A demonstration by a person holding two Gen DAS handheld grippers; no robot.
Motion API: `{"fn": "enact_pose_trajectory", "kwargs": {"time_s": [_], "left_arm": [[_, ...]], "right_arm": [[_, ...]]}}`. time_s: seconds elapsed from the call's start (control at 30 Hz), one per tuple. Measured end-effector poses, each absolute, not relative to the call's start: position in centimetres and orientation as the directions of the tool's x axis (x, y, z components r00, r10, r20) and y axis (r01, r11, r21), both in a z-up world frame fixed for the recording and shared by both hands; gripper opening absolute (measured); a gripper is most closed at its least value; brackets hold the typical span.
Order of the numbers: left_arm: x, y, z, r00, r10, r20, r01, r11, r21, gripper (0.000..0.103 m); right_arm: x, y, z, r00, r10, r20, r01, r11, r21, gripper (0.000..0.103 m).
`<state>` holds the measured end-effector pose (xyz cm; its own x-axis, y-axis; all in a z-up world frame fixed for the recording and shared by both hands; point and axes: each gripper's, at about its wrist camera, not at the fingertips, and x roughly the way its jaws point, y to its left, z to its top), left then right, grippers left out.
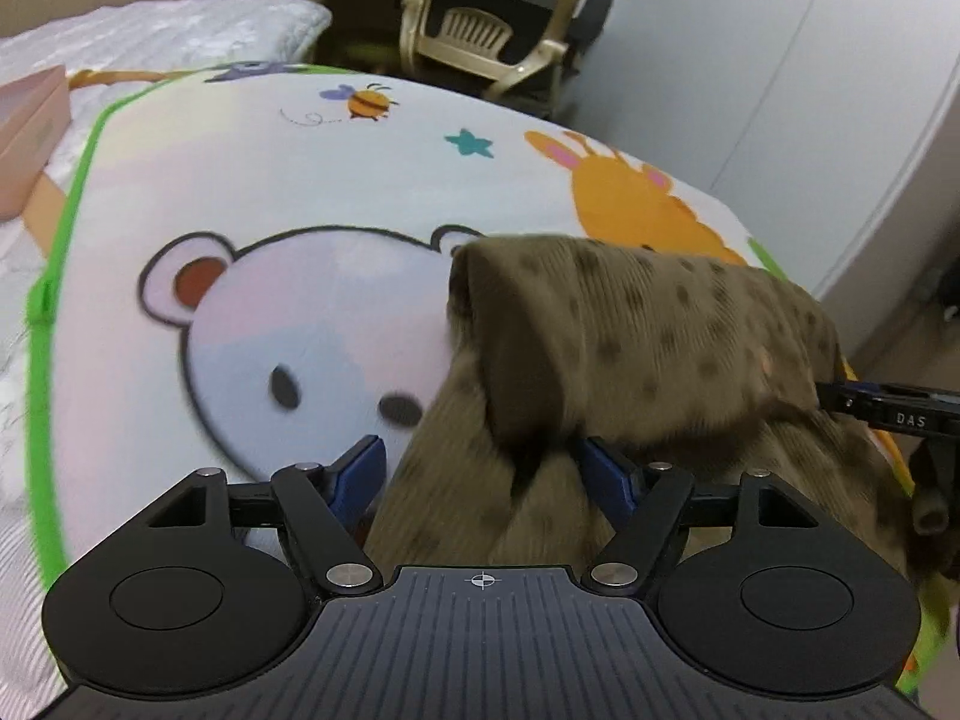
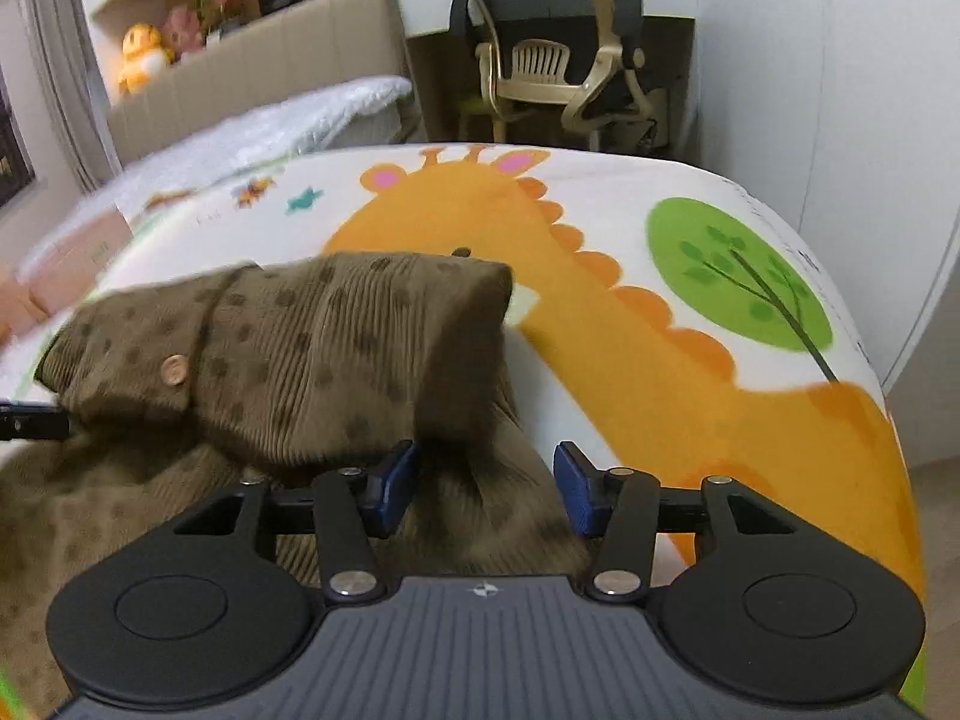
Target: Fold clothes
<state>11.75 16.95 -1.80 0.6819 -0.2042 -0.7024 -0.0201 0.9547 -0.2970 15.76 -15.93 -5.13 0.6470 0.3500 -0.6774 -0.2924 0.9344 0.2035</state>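
A brown dotted ribbed garment (image 1: 648, 336) lies on the cartoon-print mat (image 1: 270, 180), its far part folded over toward me. My left gripper (image 1: 483, 468) stands open, its blue pads either side of a cloth fold near the garment's left edge. In the right wrist view the same garment (image 2: 312, 336) shows a round button (image 2: 174, 369). My right gripper (image 2: 487, 483) is open with cloth lying between its pads at the garment's right edge. The right gripper's tip (image 1: 870, 405) shows at the garment's right in the left view.
The mat (image 2: 690, 330) covers a bed with a white quilt (image 1: 150, 30). A pink box (image 1: 30, 138) sits at the left. An office chair (image 2: 552, 60) and a desk stand beyond the bed's far end. A wall runs along the right.
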Motion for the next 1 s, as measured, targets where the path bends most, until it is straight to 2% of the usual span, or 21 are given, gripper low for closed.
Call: {"fn": "enact_pose_trajectory", "kwargs": {"time_s": [0.07, 0.17, 0.27, 0.43, 0.47, 0.5, 0.53, 0.6, 0.67, 0.87, 0.93, 1.0], "left_arm": [[10.8, 17.9, -0.8, 0.711, -0.249, -0.657, -0.008, 0.932, -0.362, 0.092], [10.6, 19.3, 0.7, 0.759, -0.311, -0.572, 0.002, 0.88, -0.475, 0.094], [12.6, 19.3, 1.1, 0.779, -0.337, -0.528, -0.012, 0.835, -0.551, 0.094], [16.6, 17.7, -0.8, 0.745, -0.335, -0.576, -0.076, 0.816, -0.573, 0.093], [17.2, 17.3, -1.2, 0.738, -0.323, -0.593, -0.084, 0.827, -0.556, 0.088], [17.7, 16.8, -1.6, 0.737, -0.3, -0.606, -0.082, 0.85, -0.52, 0.074], [18.1, 16.3, -1.8, 0.737, -0.277, -0.617, -0.077, 0.872, -0.484, 0.065], [18.2, 15.8, -1.7, 0.744, -0.249, -0.619, -0.058, 0.9, -0.431, 0.037], [17.2, 15.7, -0.5, 0.757, -0.263, -0.598, -0.028, 0.901, -0.432, 0.02], [9.2, 15.2, 4.4, 0.795, -0.322, -0.514, 0.095, 0.903, -0.418, 0.019], [6.0, 14.3, 4.7, 0.782, -0.346, -0.518, 0.127, 0.903, -0.411, 0.02], [3.4, 13.4, 3.7, 0.754, -0.36, -0.549, 0.141, 0.905, -0.401, 0.025]], "right_arm": [[16.7, -15.6, -5.0, 0.65, 0.372, -0.663, -0.288, 0.928, 0.238, 0.057], [18.0, -15.1, -4.9, 0.655, 0.403, -0.64, -0.281, 0.915, 0.288, 0.059], [19.4, -14.6, -4.7, 0.659, 0.433, -0.615, -0.275, 0.9, 0.338, 0.06], [21.7, -13.8, -4.5, 0.668, 0.479, -0.57, -0.265, 0.868, 0.42, 0.061], [21.9, -13.3, -4.5, 0.67, 0.474, -0.572, -0.267, 0.872, 0.409, 0.053], [21.7, -12.5, -4.7, 0.674, 0.451, -0.584, -0.279, 0.888, 0.364, 0.041], [21.3, -12.0, -4.4, 0.683, 0.436, -0.586, -0.296, 0.898, 0.325, 0.038], [20.0, -11.5, -3.3, 0.702, 0.43, -0.568, -0.328, 0.903, 0.278, 0.021], [18.1, -11.8, -1.3, 0.711, 0.453, -0.538, -0.364, 0.892, 0.269, 0.019], [9.3, -15.0, 2.1, 0.7, 0.534, -0.475, -0.459, 0.845, 0.273, 0.018], [6.7, -16.3, 1.6, 0.678, 0.554, -0.483, -0.469, 0.832, 0.296, 0.019], [4.5, -17.5, 0.0, 0.637, 0.574, -0.515, -0.467, 0.819, 0.334, 0.02]]}}
